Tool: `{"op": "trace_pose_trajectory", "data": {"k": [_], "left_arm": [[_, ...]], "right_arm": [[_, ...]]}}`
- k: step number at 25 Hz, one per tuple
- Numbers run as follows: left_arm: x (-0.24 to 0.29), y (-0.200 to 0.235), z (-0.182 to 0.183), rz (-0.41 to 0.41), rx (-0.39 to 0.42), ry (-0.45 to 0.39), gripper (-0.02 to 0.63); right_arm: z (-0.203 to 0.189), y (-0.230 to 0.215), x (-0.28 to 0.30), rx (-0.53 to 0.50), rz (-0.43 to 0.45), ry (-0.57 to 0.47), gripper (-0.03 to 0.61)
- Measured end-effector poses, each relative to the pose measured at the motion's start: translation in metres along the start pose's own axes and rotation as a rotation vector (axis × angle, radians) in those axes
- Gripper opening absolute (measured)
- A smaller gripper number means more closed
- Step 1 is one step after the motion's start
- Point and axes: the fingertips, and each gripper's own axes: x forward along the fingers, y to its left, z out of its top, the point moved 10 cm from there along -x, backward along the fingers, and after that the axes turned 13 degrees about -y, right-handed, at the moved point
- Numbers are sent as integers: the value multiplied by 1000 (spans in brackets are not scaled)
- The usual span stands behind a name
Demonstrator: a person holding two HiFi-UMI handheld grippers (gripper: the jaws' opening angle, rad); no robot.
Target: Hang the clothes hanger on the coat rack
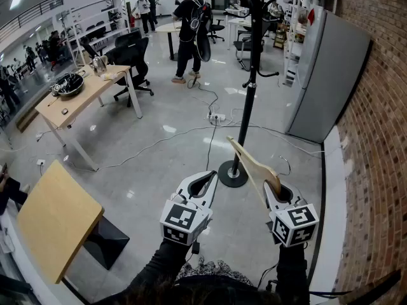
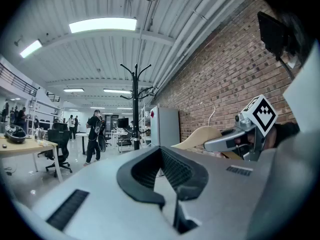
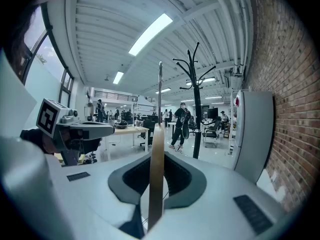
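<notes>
A tall black coat rack (image 1: 253, 75) stands on a round base (image 1: 233, 173) just ahead of me; it also shows as the coat rack (image 2: 135, 104) and the coat rack (image 3: 197, 109). My right gripper (image 1: 275, 188) is shut on a wooden clothes hanger (image 1: 251, 164), which points up and left toward the pole. In the right gripper view the hanger (image 3: 157, 174) stands edge-on between the jaws of the right gripper (image 3: 157, 169), with its metal hook (image 3: 160, 89) above. My left gripper (image 1: 206, 180) hovers left of the base, shut and empty. The left gripper (image 2: 161, 156) sees the hanger (image 2: 197, 136) at its right.
A grey cabinet (image 1: 327, 75) and a brick wall (image 1: 375, 138) close off the right side. Wooden tables (image 1: 57, 218) (image 1: 79, 97) stand at the left. Cables and a power strip (image 1: 216, 116) lie on the floor behind the rack. A person (image 1: 189, 30) stands farther back.
</notes>
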Motion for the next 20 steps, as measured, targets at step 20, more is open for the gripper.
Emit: {"op": "trace_pose_trajectory", "data": {"k": [20], "left_arm": [[65, 58, -29, 12, -18, 23, 8]], "right_arm": [[-20, -40, 86, 6, 21, 45, 60]]}}
